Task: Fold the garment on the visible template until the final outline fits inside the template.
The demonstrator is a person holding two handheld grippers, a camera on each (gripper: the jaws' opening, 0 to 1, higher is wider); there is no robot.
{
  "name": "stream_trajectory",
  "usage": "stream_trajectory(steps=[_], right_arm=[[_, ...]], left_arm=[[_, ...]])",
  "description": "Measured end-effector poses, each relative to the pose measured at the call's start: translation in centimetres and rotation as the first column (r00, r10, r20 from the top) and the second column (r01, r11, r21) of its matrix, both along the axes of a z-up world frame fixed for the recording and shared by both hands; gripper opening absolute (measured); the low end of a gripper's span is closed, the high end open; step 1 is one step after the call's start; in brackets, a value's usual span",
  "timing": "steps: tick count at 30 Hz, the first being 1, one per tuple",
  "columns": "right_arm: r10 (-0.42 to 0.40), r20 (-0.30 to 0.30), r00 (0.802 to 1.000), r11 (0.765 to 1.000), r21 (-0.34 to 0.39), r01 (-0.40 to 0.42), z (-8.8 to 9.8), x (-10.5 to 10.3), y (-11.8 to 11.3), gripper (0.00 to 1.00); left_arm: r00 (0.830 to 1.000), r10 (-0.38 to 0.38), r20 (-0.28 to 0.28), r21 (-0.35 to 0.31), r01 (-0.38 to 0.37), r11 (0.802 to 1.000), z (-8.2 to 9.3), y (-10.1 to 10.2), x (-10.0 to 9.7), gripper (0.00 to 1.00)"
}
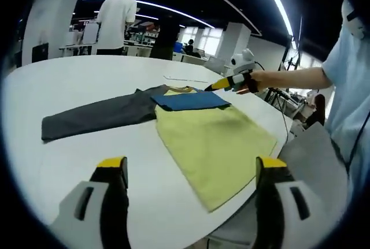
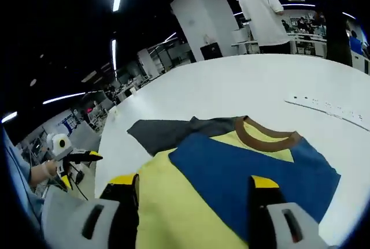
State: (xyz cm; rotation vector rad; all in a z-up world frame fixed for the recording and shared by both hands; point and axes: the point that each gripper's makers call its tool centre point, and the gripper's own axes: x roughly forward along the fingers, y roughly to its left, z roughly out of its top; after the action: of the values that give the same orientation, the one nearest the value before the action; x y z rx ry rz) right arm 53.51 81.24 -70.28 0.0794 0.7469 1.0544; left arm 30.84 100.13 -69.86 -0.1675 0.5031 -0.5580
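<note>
Shirt (image 1: 214, 145) flat on white table (image 1: 87, 75), yellow body toward the near edge, brown collar (image 2: 263, 136) at the far end. One blue sleeve (image 1: 191, 100) already folded across the chest; the grey sleeve (image 1: 95, 117) stretched straight out to the side, unfolded. No clear template outline on the table; possibly the pale strip (image 2: 329, 109) beyond the collar, but too faint to tell.

Left gripper (image 1: 193, 171) hanging above the near table edge, over the hem corner, jaws spread wide, nothing between them. In the right gripper view, seen off to the side in a hand, clear of the cloth.

Right gripper (image 2: 193, 194) low over the chest, jaws also spread, yellow and blue cloth showing between them, no pinch visible. In the left gripper view, its yellow tip (image 1: 222, 83) just beside the blue sleeve's outer edge, near the collar; touching or not, hard to say.

Step in hand, by judgement: first sleeve fold done, release just made or a smoothing pass over it. Roughly a third along.

Next move likely the grey sleeve: reach across to its cuff, pinch a single layer, carry it over the chest onto the blue, lay flat without dragging the body askew. After that, hem up toward the collar.

Person in white (image 1: 115, 15) standing beyond the table, back turned.
</note>
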Motion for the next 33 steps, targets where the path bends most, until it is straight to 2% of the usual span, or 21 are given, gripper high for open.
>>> stream_trajectory(steps=[5,11,17,20,22,24,26,28,31,32,33], right_arm=[[-0.067,-0.012,0.998,0.998,0.008,0.067,0.7,0.6,-2.7,0.75],[-0.103,-0.007,0.995,0.994,-0.021,0.103,0.8,0.8,-5.4,0.74],[-0.145,-0.032,0.989,0.987,-0.075,0.142,-0.4,0.8,-8.2,0.67],[-0.179,-0.049,0.983,0.980,-0.095,0.174,-1.3,0.9,-9.8,0.61],[-0.239,-0.054,0.969,0.967,-0.099,0.233,-1.8,1.3,-10.9,0.59],[-0.291,-0.111,0.950,0.955,-0.097,0.281,-2.5,1.2,-11.8,0.53],[-0.308,-0.145,0.940,0.951,-0.083,0.298,-3.1,1.1,-12.3,0.45],[-0.354,-0.176,0.918,0.935,-0.072,0.347,-3.4,1.2,-12.9,0.42],[-0.464,-0.253,0.849,0.883,-0.053,0.467,-4.2,1.4,-13.9,0.38],[-0.468,-0.274,0.840,0.876,-0.016,0.482,-4.2,1.5,-14.0,0.35],[-0.476,-0.297,0.828,0.869,-0.011,0.495,-4.3,1.3,-14.1,0.31]], left_arm=[[1.000,-0.016,-0.004,0.001,0.016,1.000,0.0,-0.5,-0.1,0.89],[1.000,-0.022,-0.009,0.000,0.022,1.000,0.0,-0.5,-0.1,0.89],[1.000,-0.025,-0.013,0.002,0.025,1.000,-0.1,-0.8,-0.1,0.88],[0.999,-0.024,-0.020,0.000,0.024,1.000,-0.2,-0.9,-0.1,0.88],[0.999,-0.025,-0.023,0.003,0.025,1.000,-0.4,-1.0,-0.2,0.87],[0.999,-0.027,-0.025,-0.001,0.027,1.000,-0.5,-1.2,-0.2,0.87],[0.999,-0.030,-0.027,-0.003,0.030,1.000,-0.7,-1.4,-0.2,0.87],[0.999,-0.033,-0.031,-0.003,0.033,0.999,-0.9,-1.6,-0.2,0.87],[0.999,-0.037,-0.032,-0.005,0.037,0.999,-0.9,-1.8,-0.2,0.87],[0.999,-0.038,-0.031,-0.006,0.038,0.999,-0.9,-1.9,-0.2,0.87],[0.999,-0.038,-0.032,-0.007,0.037,0.999,-0.9,-1.9,-0.2,0.87]])
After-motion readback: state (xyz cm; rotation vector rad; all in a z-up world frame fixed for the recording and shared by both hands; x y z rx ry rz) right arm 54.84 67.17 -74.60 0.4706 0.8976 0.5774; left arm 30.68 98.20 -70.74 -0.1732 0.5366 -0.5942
